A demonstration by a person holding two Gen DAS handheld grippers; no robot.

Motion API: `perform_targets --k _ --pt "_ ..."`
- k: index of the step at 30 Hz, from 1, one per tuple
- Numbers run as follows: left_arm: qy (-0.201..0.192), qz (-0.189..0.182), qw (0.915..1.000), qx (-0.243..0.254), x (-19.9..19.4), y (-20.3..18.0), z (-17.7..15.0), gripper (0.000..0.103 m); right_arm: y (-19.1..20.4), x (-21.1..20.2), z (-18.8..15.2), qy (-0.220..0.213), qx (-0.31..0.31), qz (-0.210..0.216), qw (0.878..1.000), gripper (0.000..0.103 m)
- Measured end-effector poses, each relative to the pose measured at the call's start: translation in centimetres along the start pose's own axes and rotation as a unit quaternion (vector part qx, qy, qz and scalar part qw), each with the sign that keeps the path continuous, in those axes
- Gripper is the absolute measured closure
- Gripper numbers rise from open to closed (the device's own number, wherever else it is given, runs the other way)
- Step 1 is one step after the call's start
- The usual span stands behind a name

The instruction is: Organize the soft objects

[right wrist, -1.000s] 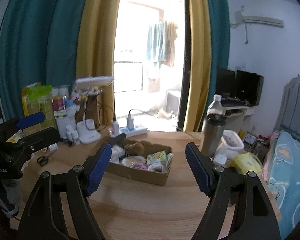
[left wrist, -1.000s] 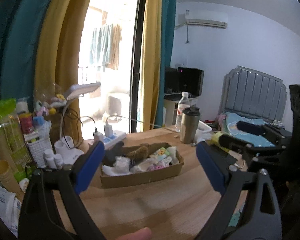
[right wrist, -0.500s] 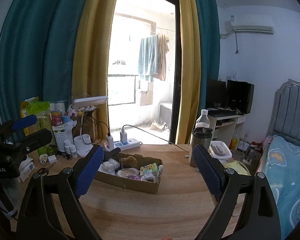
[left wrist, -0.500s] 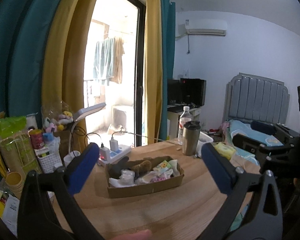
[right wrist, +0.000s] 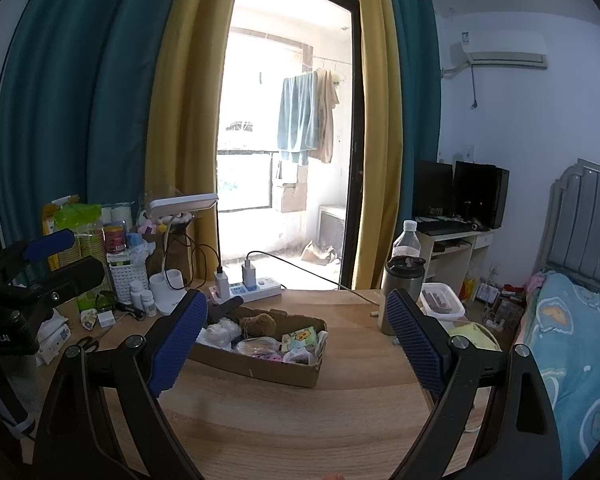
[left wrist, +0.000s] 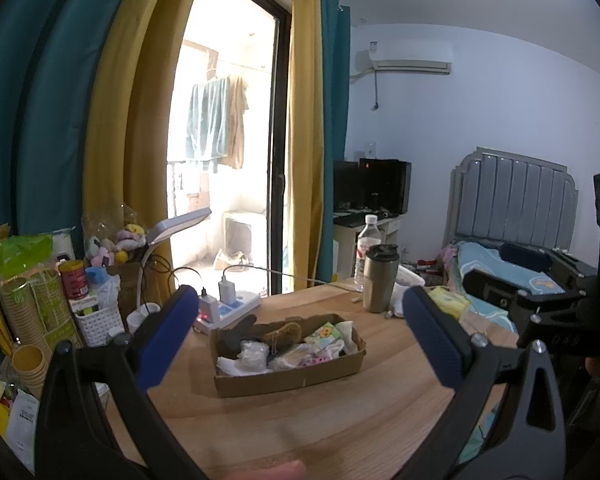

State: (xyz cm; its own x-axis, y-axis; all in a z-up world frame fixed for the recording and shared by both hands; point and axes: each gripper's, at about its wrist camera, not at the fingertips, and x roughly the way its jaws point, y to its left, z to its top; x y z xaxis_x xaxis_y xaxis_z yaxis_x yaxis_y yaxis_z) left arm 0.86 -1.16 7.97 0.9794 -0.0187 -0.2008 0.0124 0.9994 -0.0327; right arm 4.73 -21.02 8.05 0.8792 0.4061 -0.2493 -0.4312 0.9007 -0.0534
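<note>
A shallow cardboard box [left wrist: 288, 378] sits on the round wooden table [left wrist: 300, 424]. It holds several soft items: a brown plush [left wrist: 280, 334], clear-wrapped bundles [left wrist: 254, 352], small colourful packets [left wrist: 326, 332] and a dark item at its far left. The box also shows in the right wrist view [right wrist: 260, 364]. My left gripper [left wrist: 296, 320] is open and empty, held above the table short of the box. My right gripper [right wrist: 296, 326] is open and empty too, held back from the box. Each gripper shows at the edge of the other's view.
A steel tumbler [left wrist: 380, 284] and a water bottle [left wrist: 366, 240] stand behind the box at the right. A power strip [left wrist: 228, 308], desk lamp [right wrist: 180, 208], white basket [left wrist: 98, 322], paper cups [left wrist: 28, 360] and scissors [right wrist: 88, 344] crowd the left. A bed [right wrist: 576, 344] lies right.
Both grippers have pulled back and risen away from the box, which now looks smaller and lower in both views. Both stay open and empty.
</note>
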Motion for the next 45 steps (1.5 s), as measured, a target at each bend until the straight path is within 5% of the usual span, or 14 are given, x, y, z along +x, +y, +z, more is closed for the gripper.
perform_targets --k 45 --pt "0.002 0.0 1.0 -0.001 -0.05 -0.1 -0.13 0.0 0.33 0.45 -0.51 0.006 0.001 0.002 1.0 0.01"
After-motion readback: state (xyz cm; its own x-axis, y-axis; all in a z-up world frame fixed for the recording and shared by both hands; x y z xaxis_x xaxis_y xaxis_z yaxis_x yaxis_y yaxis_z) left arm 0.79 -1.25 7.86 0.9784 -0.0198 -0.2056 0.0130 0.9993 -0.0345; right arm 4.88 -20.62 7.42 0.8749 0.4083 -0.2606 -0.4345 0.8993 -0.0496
